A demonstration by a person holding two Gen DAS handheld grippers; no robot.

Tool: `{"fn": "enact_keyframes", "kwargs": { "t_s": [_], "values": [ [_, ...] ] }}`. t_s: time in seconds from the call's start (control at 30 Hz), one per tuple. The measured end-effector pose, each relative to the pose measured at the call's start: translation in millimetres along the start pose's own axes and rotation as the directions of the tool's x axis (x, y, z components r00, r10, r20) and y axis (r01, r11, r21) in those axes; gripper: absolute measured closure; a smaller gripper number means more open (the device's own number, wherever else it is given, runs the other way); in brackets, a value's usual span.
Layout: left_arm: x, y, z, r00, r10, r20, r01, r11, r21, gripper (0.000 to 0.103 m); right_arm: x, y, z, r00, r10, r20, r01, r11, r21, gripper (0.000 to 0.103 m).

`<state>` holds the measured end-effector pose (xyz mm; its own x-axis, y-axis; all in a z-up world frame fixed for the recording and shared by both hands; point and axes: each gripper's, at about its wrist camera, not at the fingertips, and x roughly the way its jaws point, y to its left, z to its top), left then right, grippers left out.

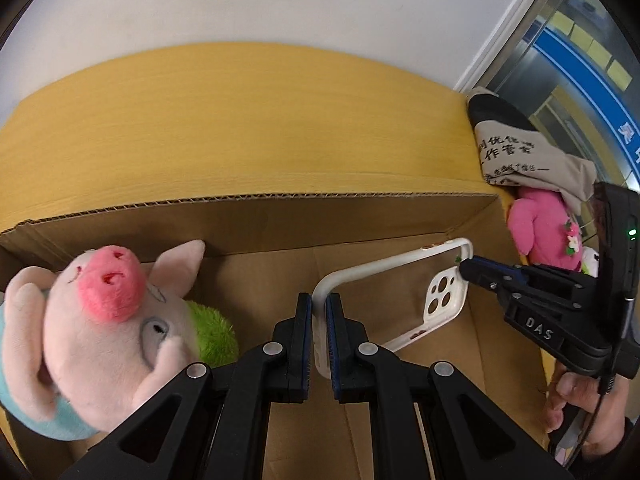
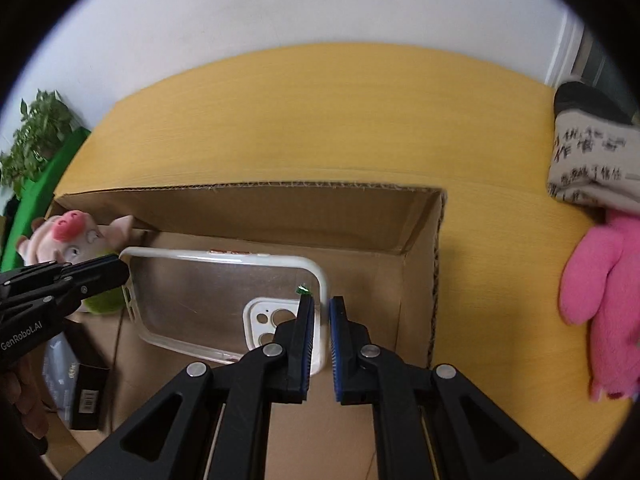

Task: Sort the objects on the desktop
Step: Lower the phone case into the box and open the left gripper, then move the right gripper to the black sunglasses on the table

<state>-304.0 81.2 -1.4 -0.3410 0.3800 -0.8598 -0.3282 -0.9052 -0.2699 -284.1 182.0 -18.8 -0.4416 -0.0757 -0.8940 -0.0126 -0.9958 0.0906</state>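
Both grippers, left (image 1: 319,308) and right (image 2: 322,312), clamp opposite ends of the phone case (image 2: 224,292) over the box (image 2: 420,280).

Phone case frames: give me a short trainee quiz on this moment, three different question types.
1. True or false: both grippers are shut on the phone case.
2. Which toy lies inside the cardboard box: A) pig plush B) pink plush
3. Fill in: the pink plush lies on the yellow ____.

Key: 1 true; 2 A, the pig plush; 3 table.
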Motion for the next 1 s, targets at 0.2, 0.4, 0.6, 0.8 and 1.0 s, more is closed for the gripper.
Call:
{"fn": "enact_keyframes", "kwargs": {
  "t_s": [0.2,0.4,0.6,0.8,1.0],
  "values": [
    [-12.1,-1.2,-3.6,0.999,0.003,0.033,-0.003,1.0,-0.012,0.048,-14.4,7.5,-9.1,0.997,-0.069,0.036,0.071,0.996,-0.06,0.058],
    [-93.8,-2.4,-43.9,0.972,-0.045,0.23,0.036,0.998,0.043,0.008,-97.6,31.5,-70.0,0.969,-0.011,0.248,0.053,0.985,-0.161,0.035],
    [-194.1,-0.7,-128.6,0.92,-0.013,0.391,-0.029,0.995,0.101,0.0,-176.6,33.9,-183.3,0.923,0.165,0.347,-0.058,0.953,-0.298,0.018],
    [-264.0,13.4,-228.9,0.869,-0.001,0.495,-0.052,0.994,0.092,0.0,-169.9,34.1,-294.3,0.982,0.136,0.128,-0.063,0.888,-0.456,0.018],
    [-264.5,12.0,-301.9,0.876,0.032,0.482,-0.072,0.995,0.065,0.0,-129.8,35.8,-346.3,0.998,0.055,-0.011,-0.054,0.894,-0.444,0.019]
  ]
}}
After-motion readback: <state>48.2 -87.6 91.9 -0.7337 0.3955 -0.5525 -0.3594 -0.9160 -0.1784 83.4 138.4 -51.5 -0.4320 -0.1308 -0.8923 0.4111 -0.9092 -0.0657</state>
